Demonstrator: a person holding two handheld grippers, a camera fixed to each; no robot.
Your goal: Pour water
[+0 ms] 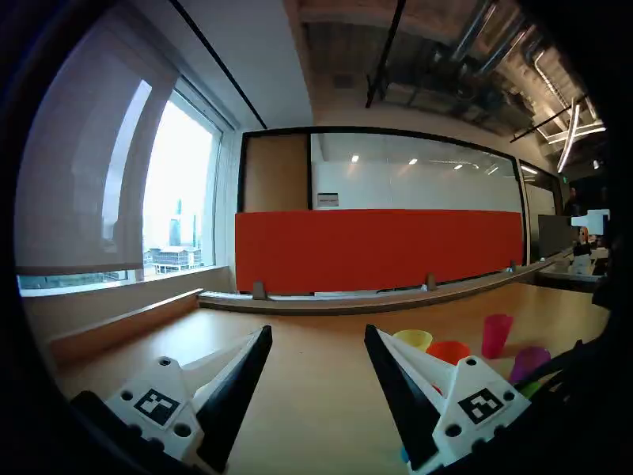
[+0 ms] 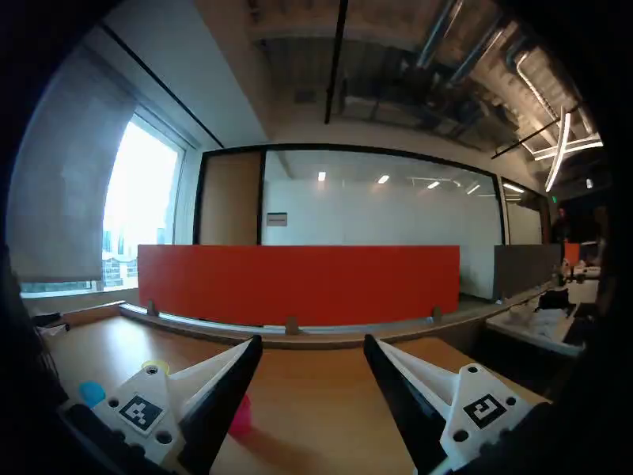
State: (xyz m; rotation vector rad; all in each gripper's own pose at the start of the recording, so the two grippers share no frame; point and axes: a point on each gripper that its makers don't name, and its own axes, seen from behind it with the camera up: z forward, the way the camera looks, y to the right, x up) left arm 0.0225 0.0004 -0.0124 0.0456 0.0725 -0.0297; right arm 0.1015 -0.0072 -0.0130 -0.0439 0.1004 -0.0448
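Observation:
In the left gripper view my left gripper is open over the wooden desk, nothing between its fingers. Several plastic cups stand to its right: a yellow cup, an orange cup, a pink cup and a purple cup. In the right gripper view my right gripper is open too, and it holds nothing. Partly hidden behind its left finger are a pink cup, a yellow cup rim and a blue cup.
An orange divider panel runs along the desk's far edge, with a glass wall behind it. A window is on the left. A second desk with clutter stands to the right.

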